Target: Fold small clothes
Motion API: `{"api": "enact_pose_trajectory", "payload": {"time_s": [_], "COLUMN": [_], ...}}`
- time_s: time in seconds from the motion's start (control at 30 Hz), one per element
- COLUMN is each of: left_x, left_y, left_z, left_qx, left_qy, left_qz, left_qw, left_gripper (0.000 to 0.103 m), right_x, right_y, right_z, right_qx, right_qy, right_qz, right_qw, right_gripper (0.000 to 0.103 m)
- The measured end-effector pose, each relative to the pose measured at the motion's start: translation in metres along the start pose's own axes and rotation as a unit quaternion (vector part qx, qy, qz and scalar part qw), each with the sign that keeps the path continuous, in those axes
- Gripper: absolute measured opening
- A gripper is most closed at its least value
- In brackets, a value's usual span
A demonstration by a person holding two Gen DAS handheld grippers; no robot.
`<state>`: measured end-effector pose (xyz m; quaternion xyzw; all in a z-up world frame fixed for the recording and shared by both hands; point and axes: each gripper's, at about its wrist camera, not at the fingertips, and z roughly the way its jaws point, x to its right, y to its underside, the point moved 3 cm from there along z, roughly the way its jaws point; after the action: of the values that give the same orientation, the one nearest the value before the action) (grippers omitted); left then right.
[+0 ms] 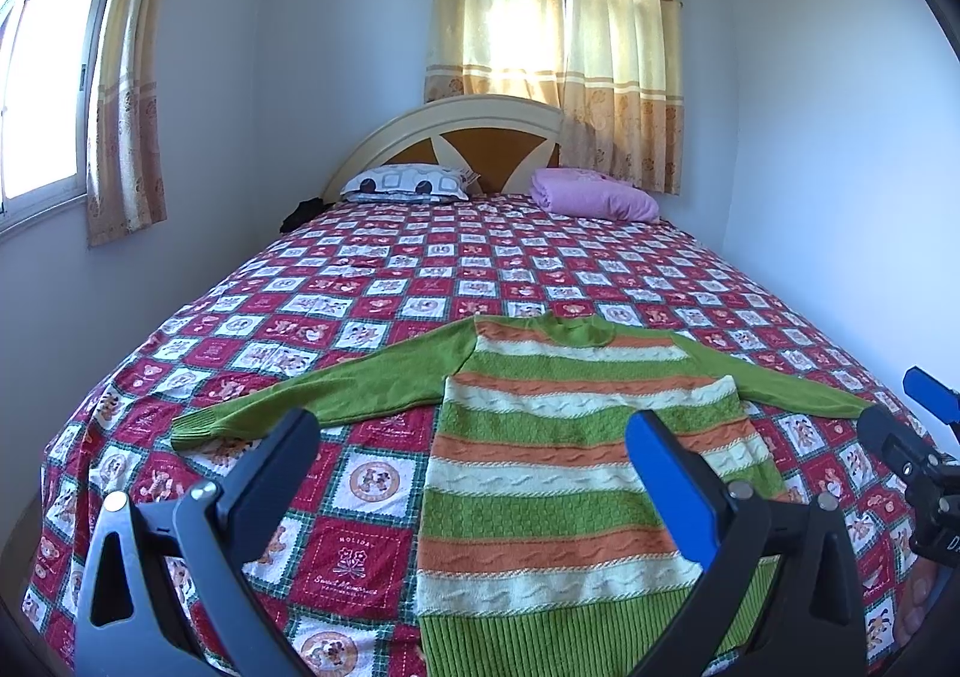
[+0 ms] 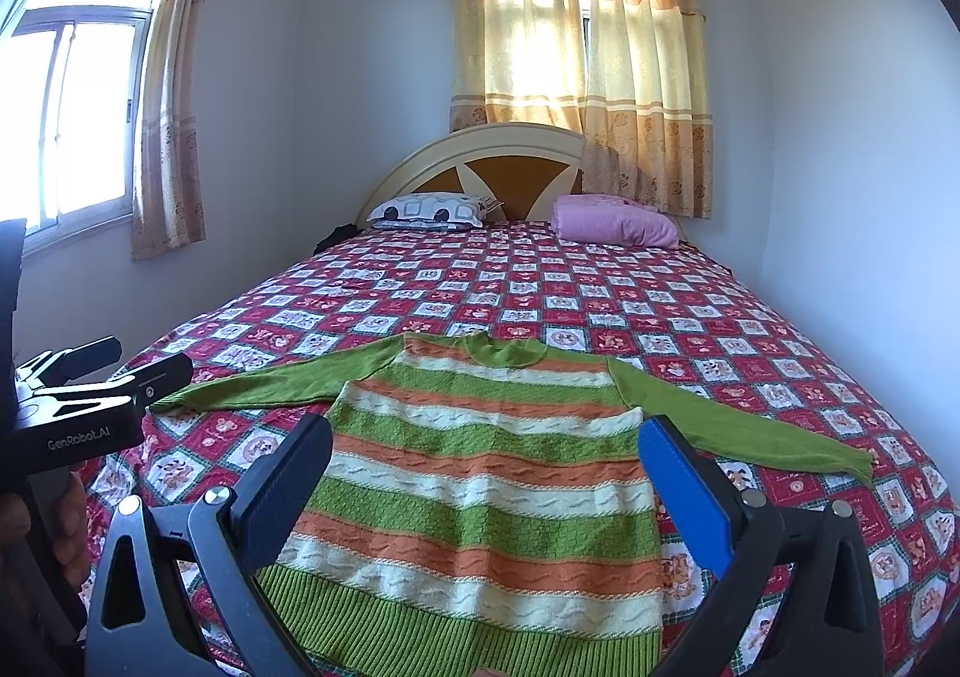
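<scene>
A small knitted sweater (image 1: 552,473) (image 2: 480,497) with green, orange and cream stripes lies flat on the bed, neck toward the headboard and both green sleeves spread out sideways. My left gripper (image 1: 474,437) hovers open above the sweater's left side near the hem, holding nothing. My right gripper (image 2: 486,449) hovers open over the sweater's body, also empty. The right gripper (image 1: 918,425) shows at the right edge of the left wrist view, and the left gripper (image 2: 108,377) at the left edge of the right wrist view.
The bed (image 1: 420,269) wears a red and white checked cover. A patterned pillow (image 1: 408,182) and a folded pink blanket (image 1: 594,194) lie by the headboard. White walls flank both sides, with curtained windows behind and to the left. A hand (image 2: 66,521) holds the left gripper.
</scene>
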<state>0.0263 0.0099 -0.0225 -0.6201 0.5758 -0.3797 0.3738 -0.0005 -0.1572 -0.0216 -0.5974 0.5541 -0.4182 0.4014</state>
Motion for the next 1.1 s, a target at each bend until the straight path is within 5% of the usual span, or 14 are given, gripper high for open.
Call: {"api": "enact_pose_trajectory", "payload": {"time_s": [0.83, 1.1], "left_x": [-0.001, 0.010], "left_y": [0.004, 0.006], "left_z": [0.015, 0.045], "left_qx": [-0.018, -0.033], "left_qy": [0.005, 0.038], "left_qz": [-0.007, 0.014], "left_qw": [0.9998, 0.9986], "left_gripper": [0.103, 0.103], "right_x": [-0.001, 0.046], "right_y": [0.011, 0.017], "right_z": [0.014, 0.043], "right_qx": [-0.013, -0.030], "right_qy": [-0.007, 0.020], "right_qz": [-0.008, 0.029], "right_qw": [1.000, 0.999], "right_gripper": [0.102, 0.102]}}
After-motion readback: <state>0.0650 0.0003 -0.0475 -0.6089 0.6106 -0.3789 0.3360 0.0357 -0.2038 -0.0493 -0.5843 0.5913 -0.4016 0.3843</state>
